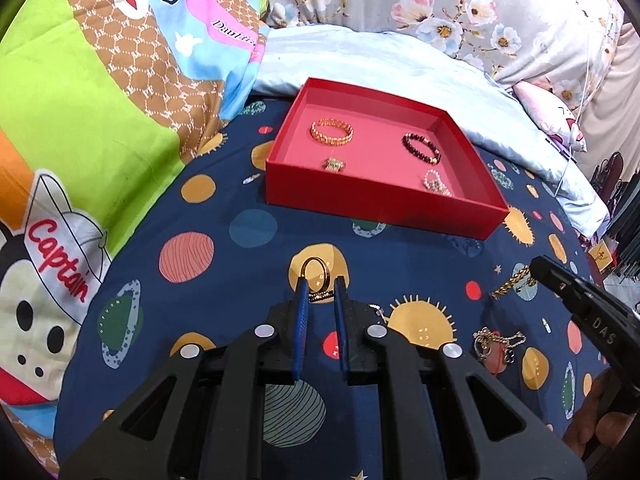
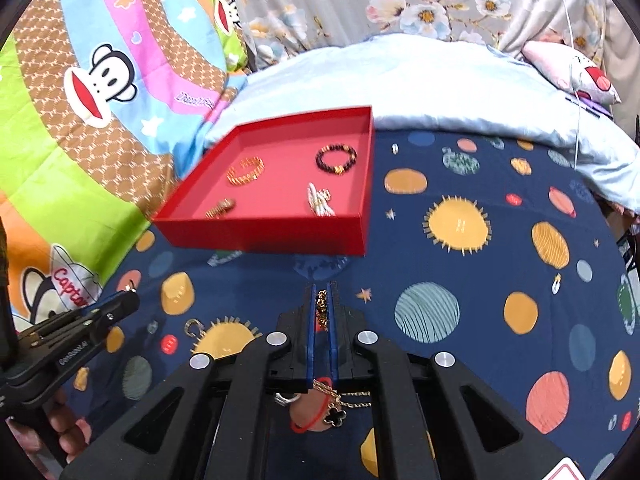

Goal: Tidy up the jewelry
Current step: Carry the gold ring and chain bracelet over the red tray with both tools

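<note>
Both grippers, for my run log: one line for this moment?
left gripper: shut on ring | right gripper: shut on gold chain | red tray: four pieces

Centre frame, open sheet lies before the red tray; its low front wall blocks; bracelets crowd inside.

Two low, close wrist views along each claw across the bedspread, both facing the red tray

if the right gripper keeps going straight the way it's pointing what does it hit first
Most likely the near wall of the red tray. The right gripper, shut on a gold chain, points straight at it across bare bedspread; height is hard to judge.
</note>
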A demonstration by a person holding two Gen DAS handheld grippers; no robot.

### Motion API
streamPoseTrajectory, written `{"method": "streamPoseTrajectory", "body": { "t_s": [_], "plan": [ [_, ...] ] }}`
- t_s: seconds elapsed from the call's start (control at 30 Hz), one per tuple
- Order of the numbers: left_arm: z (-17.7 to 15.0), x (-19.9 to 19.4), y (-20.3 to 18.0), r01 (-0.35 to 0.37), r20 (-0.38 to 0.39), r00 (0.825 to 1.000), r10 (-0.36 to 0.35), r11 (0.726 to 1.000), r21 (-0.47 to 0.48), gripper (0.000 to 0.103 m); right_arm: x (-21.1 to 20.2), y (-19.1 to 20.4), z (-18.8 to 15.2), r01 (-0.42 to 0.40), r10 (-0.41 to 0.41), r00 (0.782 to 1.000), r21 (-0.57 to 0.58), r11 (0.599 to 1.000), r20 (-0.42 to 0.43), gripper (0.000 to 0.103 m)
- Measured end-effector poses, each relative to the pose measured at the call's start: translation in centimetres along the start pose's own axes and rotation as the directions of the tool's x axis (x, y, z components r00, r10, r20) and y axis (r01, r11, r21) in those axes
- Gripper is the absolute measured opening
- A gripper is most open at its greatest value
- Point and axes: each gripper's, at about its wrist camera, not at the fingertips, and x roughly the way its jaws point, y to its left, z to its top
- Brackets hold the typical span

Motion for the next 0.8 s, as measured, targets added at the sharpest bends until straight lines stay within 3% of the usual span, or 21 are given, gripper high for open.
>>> {"method": "streamPoseTrajectory", "body": {
  "t_s": [0.47, 0.8],
  "plan": [
    [5.3, -1.6, -1.2, -0.003, 0.085, 0.996, -0.003, 0.998, 0.062, 0.012, -1.5, 1.3, 6.6, -0.007, 0.016, 0.992, -0.069, 0.998, 0.122, 0.005],
    [11.7, 0.9, -3.5, -0.024, 0.154, 0.988, 0.004, 0.992, 0.126, 0.012, 2.7, 1.3, 12.3, -0.036, 0.044, 0.99, -0.062, 0.997, 0.133, 0.005]
  ]
}}
